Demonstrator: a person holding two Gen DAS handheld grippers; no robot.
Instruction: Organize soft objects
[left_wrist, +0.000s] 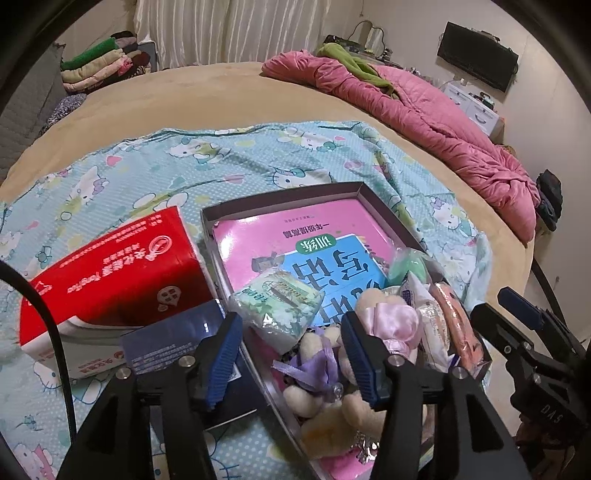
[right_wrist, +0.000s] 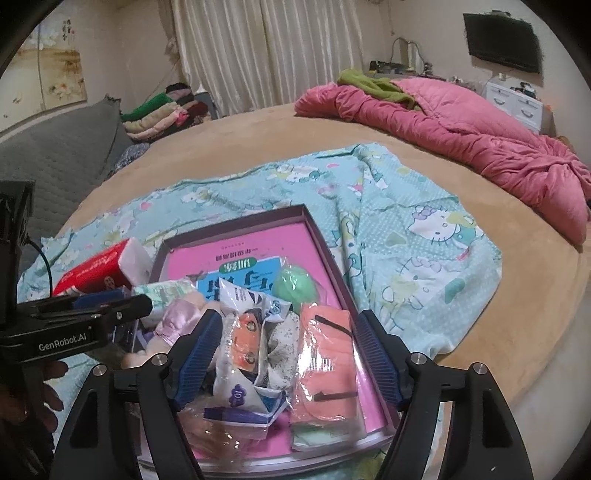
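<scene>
Black tongs (left_wrist: 291, 354) with ribbed blue pads (left_wrist: 221, 354), silver screws, "GenRobot.AI" lettering.

Soft packets (right_wrist: 258, 354) are crowding the near end of the tray (right_wrist: 325, 254), blocking entry there; its far half is lying open. The red box (left_wrist: 110, 273) is hemming the left side.

Pink quilt (right_wrist: 461, 129), wall television (right_wrist: 502, 40), perhaps folded clothes (right_wrist: 159, 114).

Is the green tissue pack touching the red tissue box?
Apart: the left wrist view shows blue patterned sheet and the tray's wall between the green tissue pack and red tissue box.
</scene>
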